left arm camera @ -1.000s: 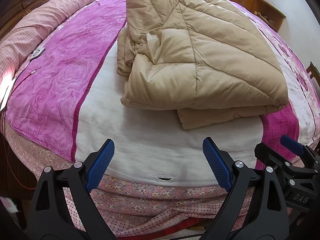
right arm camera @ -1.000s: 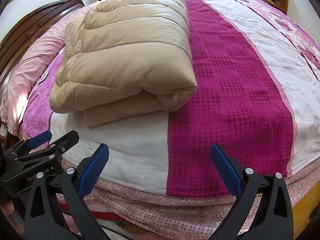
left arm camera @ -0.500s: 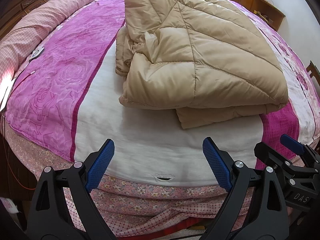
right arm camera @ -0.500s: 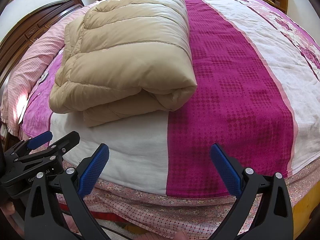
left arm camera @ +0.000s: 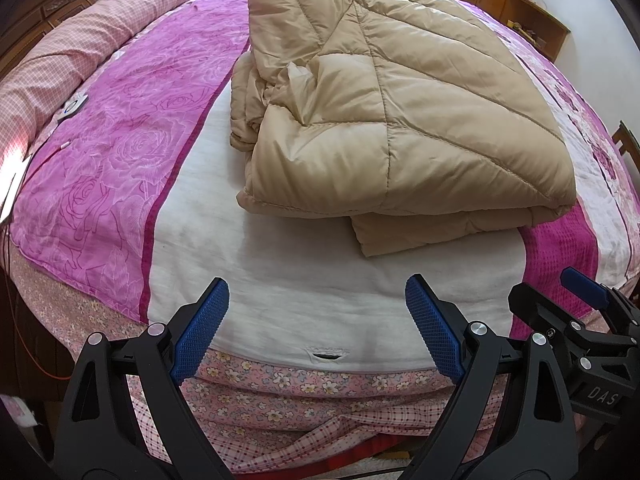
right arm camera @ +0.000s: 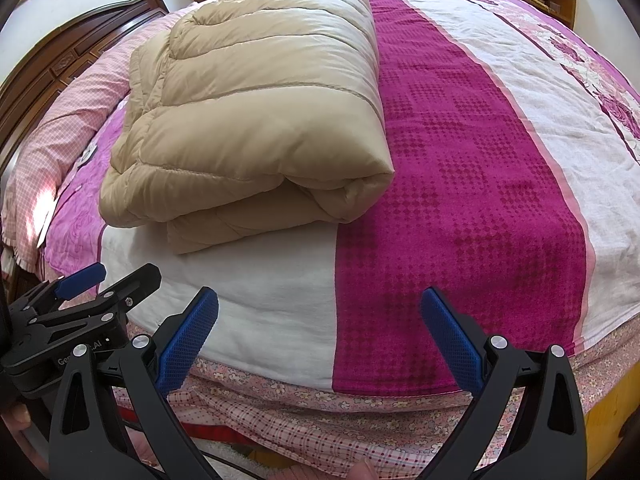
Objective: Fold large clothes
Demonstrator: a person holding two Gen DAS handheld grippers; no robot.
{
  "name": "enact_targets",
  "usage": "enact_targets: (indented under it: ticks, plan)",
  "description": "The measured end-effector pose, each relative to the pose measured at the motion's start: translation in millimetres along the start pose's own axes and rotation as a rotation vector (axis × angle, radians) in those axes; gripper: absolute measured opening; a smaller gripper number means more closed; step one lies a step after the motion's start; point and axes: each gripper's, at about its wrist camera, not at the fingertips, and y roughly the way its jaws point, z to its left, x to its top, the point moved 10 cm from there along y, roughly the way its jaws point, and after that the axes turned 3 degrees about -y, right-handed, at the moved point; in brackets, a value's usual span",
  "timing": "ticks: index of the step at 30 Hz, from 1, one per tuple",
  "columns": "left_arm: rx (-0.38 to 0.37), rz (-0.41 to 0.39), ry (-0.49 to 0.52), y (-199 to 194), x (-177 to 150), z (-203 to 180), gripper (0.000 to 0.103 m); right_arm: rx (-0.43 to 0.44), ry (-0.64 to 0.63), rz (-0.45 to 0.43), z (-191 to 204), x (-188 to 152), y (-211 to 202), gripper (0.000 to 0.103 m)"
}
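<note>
— Coat (left arm camera: pixel 384 112) first: where does it lie, and why there?

— It lies on the bed (left arm camera: pixel 320 304), on the white middle stripe, with its right side over the dark magenta stripe. It is set back from the near edge of the bed, nearer to that edge than to the headboard (right arm camera: pixel 60 68). I think the place is chosen because the bed gives a wide, soft surface for such a big padded thing.

— Is it folded already?

— It looks so. It is a thick bundle of layers. In the right view the rounded fold runs along its right side, and a lower layer sticks out a little at the near edge. On the left side, toward the pillow (left arm camera: pixel 80 44), some loose folds bunch out, so that side is less tidy.

— And the grippers?

— Both are apart from the coat, low at the near edge of the bed. The left gripper (left arm camera: pixel 316 328) has its fingers wide, and nothing is between them. The right gripper (right arm camera: pixel 320 340) is the same: fingers wide, holding nothing. They stand side by side; each camera sees the other one at its border.

— Why are they held like this?

— My judgement: the folding is nearly done or done, and the hands are drawn away so the bundle can rest. If more is needed, it would be tucking in the loose left side.
</note>
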Motion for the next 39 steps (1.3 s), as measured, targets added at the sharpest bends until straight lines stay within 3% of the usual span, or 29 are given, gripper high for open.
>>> enact_targets:
  ticks: [30,35,39]
  plan:
    - [-0.017,0.029,-0.001,2,-2,-3,0.09,-0.009,0.014,-0.022,-6,2,-5,0.097]
    - [-0.041,-0.002,-0.033,-4,6,26,0.09,-0.014,0.023,-0.029,-17,6,-8,0.097]
    - [0.022,-0.045,-0.091,-2,31,80,0.09,-0.073,0.066,-0.103,-54,21,-25,0.097]
